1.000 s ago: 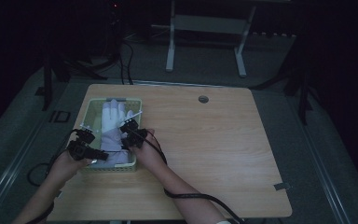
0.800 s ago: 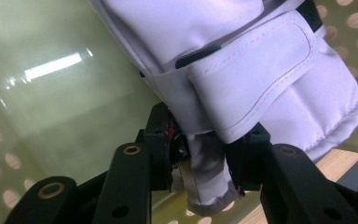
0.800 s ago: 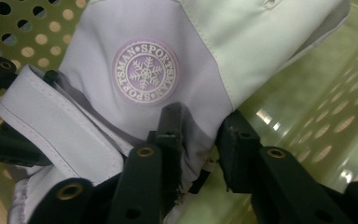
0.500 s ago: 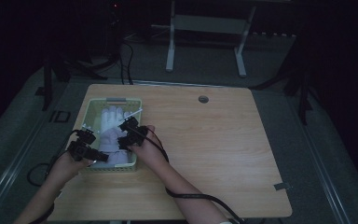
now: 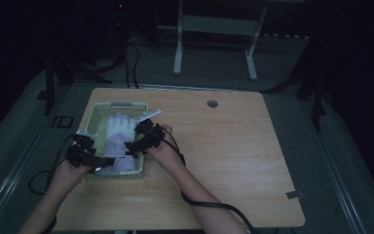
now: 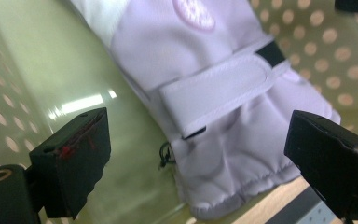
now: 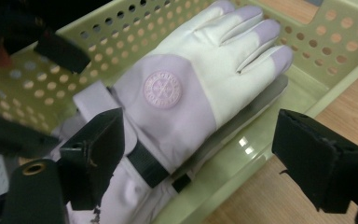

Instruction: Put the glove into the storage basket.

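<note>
A lilac and white glove (image 5: 118,138) lies flat in a pale green perforated basket (image 5: 90,117) at the table's left. In the left gripper view its strapped cuff (image 6: 223,93) rests on the basket floor. My left gripper (image 5: 100,163) (image 6: 200,158) hovers at the basket's near left corner, open, its jaws just widened and standing clear of the cuff. My right gripper (image 5: 131,145) (image 7: 207,158) hangs over the basket's right side, open too, jaws just spread, above the glove's wrist (image 7: 168,121) without touching it.
The wooden table (image 5: 233,156) stretches to the right of the basket, with a round cable hole (image 5: 212,104) near its far edge. A black cable (image 5: 214,204) trails from the right gripper across the near edge. Metal table legs (image 5: 177,44) stand behind.
Both grippers have opened their jaws. The right hand has lifted slightly above the glove. The glove stays lying in the basket, and the left hand has barely moved.
</note>
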Action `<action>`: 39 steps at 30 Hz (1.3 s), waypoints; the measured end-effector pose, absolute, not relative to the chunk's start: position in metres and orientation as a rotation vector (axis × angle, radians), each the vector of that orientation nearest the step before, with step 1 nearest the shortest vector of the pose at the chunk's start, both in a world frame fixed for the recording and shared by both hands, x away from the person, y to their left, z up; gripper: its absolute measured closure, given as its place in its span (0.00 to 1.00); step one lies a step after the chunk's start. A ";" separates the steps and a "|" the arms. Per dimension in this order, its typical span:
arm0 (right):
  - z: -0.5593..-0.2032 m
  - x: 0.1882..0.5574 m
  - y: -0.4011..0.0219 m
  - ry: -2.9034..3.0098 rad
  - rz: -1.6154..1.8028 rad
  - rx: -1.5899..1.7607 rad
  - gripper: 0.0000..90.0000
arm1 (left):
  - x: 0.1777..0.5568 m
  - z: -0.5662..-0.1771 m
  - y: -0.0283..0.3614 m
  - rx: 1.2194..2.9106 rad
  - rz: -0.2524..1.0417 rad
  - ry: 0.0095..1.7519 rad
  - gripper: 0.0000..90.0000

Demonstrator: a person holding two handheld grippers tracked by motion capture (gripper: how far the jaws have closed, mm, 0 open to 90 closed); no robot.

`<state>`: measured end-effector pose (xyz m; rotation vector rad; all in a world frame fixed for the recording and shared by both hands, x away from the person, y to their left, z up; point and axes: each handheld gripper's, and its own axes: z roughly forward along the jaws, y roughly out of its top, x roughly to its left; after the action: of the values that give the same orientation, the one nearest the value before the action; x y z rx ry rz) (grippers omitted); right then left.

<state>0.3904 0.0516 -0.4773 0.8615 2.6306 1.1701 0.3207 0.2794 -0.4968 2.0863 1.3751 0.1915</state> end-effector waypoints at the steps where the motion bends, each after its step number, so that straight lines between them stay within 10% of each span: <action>1: -0.477 0.390 0.051 2.635 1.183 0.861 0.17 | 0.320 -0.496 0.279 2.068 0.193 1.365 0.05; 39: -0.478 0.390 -0.036 2.585 1.158 0.912 0.16 | 0.300 -0.474 0.181 1.976 0.304 1.071 0.04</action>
<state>0.3901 -0.0362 -0.4780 0.9117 2.5851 1.1582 0.3003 0.1812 -0.4736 1.9759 1.0710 0.3044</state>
